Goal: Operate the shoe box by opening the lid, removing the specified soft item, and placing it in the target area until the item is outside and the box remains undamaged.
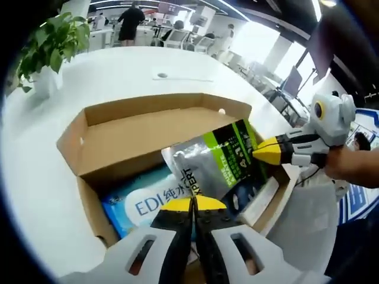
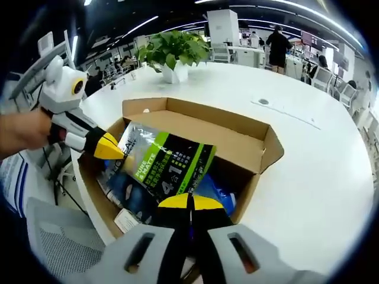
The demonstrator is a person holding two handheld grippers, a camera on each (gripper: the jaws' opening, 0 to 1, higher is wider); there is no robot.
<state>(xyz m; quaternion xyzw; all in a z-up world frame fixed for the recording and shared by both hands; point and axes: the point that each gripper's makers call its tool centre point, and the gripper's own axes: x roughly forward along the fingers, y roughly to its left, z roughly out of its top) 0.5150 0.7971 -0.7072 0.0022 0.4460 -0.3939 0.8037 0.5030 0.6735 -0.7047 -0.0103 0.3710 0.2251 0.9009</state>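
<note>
Both tongs pinch pouch point(image 1: 222, 157) at opposite ends: left tongs point(image 1: 193, 204) on near edge, right tongs point(image 1: 265, 151) on far-right corner. Pouch lies slanted over open box point(image 1: 106, 127), half-lifted; blue pack point(image 1: 139, 204) beneath.

Blue plastic wipes pack point(image 1: 145, 204): partly hidden under grey-and-green foil pouch point(image 1: 216, 160). Small white card point(image 2: 126, 220) in brown cardboard shoe box point(image 2: 237, 139): print unreadable.
</note>
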